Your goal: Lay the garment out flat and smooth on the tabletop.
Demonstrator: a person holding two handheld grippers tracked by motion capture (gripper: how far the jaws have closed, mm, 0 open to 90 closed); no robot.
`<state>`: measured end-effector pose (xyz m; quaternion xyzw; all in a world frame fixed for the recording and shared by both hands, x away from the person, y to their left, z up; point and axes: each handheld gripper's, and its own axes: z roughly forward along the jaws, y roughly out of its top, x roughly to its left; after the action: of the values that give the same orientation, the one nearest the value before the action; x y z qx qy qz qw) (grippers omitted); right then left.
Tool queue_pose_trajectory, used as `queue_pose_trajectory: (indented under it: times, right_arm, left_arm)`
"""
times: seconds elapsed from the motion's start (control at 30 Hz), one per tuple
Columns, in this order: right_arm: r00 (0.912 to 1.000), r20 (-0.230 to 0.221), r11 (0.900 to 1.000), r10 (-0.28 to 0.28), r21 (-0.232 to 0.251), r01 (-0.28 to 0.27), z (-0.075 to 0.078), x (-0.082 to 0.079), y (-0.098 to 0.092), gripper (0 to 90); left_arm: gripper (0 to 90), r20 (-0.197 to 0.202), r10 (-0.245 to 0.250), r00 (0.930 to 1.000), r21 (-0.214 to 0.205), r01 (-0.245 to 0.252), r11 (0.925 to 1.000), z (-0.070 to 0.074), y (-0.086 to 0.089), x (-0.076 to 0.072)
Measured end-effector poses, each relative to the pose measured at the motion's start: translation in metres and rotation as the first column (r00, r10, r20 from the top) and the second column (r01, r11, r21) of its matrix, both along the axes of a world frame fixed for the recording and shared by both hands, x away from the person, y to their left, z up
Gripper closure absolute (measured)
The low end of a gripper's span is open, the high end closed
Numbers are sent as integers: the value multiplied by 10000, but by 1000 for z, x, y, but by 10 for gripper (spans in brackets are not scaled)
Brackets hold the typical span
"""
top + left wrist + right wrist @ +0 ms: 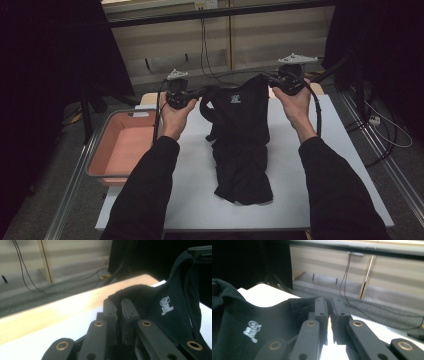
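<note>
A black shirt with a small white logo hangs between my two grippers; its lower part lies crumpled on the white table. My left gripper is shut on the shirt's top left edge, and my right gripper is shut on its top right edge. In the left gripper view the jaws of my left gripper pinch the black cloth. Across the shirt in the right gripper view, my right gripper clamps the hem.
A pink tray stands at the table's left side. A pale wooden board lies along the table's far edge. Cables trail over the grey floor at the right, and dark curtains hang on both sides.
</note>
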<state>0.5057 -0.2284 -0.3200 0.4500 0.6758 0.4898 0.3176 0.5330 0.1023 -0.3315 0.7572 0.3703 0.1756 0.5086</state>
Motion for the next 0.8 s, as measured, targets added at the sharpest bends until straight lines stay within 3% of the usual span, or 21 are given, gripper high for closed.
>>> queue_pose_trajectory:
  times: [0.1, 0.13, 0.2, 0.3, 0.37, 0.53, 0.63, 0.8]
  right_arm:
    - [9994, -316, 9999, -129, -73, 127, -13, 6, 1, 802]
    - [9991, -387, 9998, -174, -57, 172, -17, 8, 2, 746]
    - [9982, -504, 9994, -331, -99, 326, -22, 9, 3, 594]
    - [9970, -694, 9990, -339, -331, 316, -32, 6, 5, 493]
    - [9968, -766, 9993, -246, -302, 223, -38, 1, 4, 470]
    - [9956, -916, 9994, 214, -245, -238, -55, -23, 2, 448]
    - [9954, -836, 9988, 457, -139, -470, -63, -42, 2, 439]
    - [9938, -672, 9960, 881, -62, -887, -66, -71, 3, 431]
  left_arm:
    - [797, -516, 2, 9987, 240, 11, 9997, -16, -5, 6]
    - [750, -594, 173, 9981, 310, -154, 9994, -21, -6, 8]
    - [568, -862, 482, 9951, 456, -444, 9980, -27, -6, 9]
    - [472, -1006, 390, 9942, 718, -319, 9969, -36, -5, 5]
    - [392, -955, 325, 9949, 840, -245, 9962, -41, -4, -1]
    - [310, -846, -25, 9964, 1022, 111, 9947, -52, 0, -22]
    - [244, -771, -2, 9970, 892, 71, 9960, -58, 1, -38]
    - [204, -595, -567, 9966, 1480, 650, 9868, -65, 0, -64]
